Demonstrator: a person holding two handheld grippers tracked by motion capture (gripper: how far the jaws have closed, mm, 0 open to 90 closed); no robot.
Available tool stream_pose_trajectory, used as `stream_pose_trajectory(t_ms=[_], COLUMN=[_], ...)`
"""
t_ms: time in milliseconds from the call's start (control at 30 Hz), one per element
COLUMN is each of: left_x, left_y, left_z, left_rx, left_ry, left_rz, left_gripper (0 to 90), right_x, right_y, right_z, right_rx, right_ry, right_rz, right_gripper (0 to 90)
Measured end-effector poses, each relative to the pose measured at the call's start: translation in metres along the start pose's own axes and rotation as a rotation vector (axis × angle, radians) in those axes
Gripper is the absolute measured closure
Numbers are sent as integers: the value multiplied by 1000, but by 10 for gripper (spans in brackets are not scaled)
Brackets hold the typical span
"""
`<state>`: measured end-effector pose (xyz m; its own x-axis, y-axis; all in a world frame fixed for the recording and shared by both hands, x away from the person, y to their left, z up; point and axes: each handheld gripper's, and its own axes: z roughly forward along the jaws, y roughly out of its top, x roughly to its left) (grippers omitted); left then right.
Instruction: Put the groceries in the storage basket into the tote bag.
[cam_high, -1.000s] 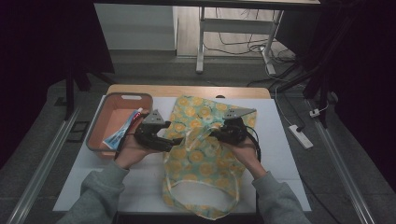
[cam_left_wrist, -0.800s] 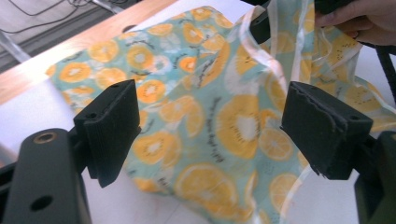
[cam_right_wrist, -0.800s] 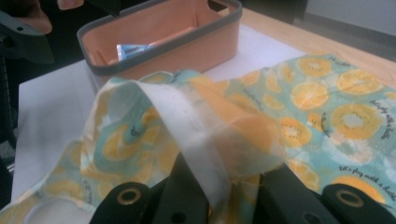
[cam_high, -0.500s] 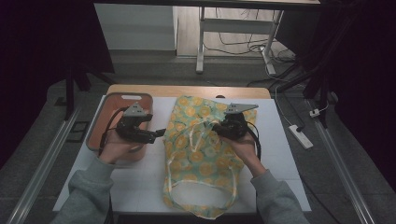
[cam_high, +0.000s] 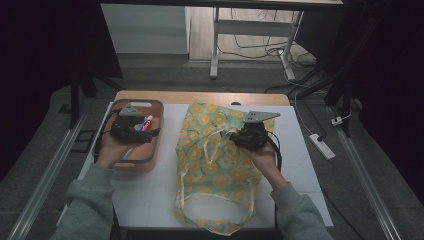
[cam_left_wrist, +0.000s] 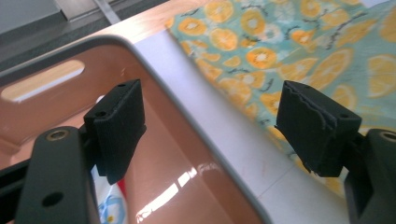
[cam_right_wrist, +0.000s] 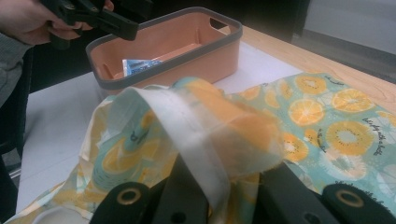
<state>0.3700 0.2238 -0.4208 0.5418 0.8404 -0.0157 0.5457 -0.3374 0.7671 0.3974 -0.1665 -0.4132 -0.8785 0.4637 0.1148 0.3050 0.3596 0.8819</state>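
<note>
Two grippers at work, one on each side of the white table (cam_high: 150, 195). Right gripper (cam_high: 239, 138) is clamped on the pale handle strap (cam_right_wrist: 187, 123) of the orange-slice print tote bag (cam_high: 210, 175); the right gripper view shows strap and a fold of printed cloth bunched over its closed jaws. Bag lies flat along the middle of the table, its other handle loop at the near edge, its upper part lifted a little by the grip.

Left gripper (cam_high: 150, 133) hovers over the salmon-coloured bin (cam_high: 156, 150), jaws spread wide and holding nothing; the left gripper view looks past them at the bin rim and the table strip between bin and bag. Bin sits just left of the bag, apart from it. Inside: a red-and-white tube (cam_high: 146, 123) and a blue-and-white packet (cam_right_wrist: 139, 66), both under or just beside the open jaws.

Judgement: the step in hand looks like fetching an item from the bin while the right side keeps the bag mouth up.

Risks:
- Grip is on strap and a thin fold only, so the cloth may slide out and the mouth collapse.
- Open jaws straddle the bin wall, so closing here could catch the rim, not the tube.
- Packet is flat and hard to pinch off the bin floor.
</note>
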Motion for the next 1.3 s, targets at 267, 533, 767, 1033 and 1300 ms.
stream_pose_trajectory(t_ms=[267, 533, 767, 1033, 1300], left_x=[13, 32, 44, 57, 69], left_y=[-3, -10, -15, -23, -31], left_z=[11, 19, 29, 46, 62], left_rx=[32, 65, 103, 173, 224], left_ry=[13, 49, 77, 112, 129], left_rz=[-24, -71, -87, -107, -143], left_gripper=[241, 241, 241, 242, 242], right_x=[0, -1, -2, -3, -3], right_y=[-1, -3, -5, -6, -7], right_z=[1, 3, 4, 4, 4], right_rx=[9, 21, 27, 36, 41], right_ry=[-3, -1, -2, -7, -9], right_rz=[1, 2, 4, 3, 1], right_gripper=[893, 893, 893, 893, 893])
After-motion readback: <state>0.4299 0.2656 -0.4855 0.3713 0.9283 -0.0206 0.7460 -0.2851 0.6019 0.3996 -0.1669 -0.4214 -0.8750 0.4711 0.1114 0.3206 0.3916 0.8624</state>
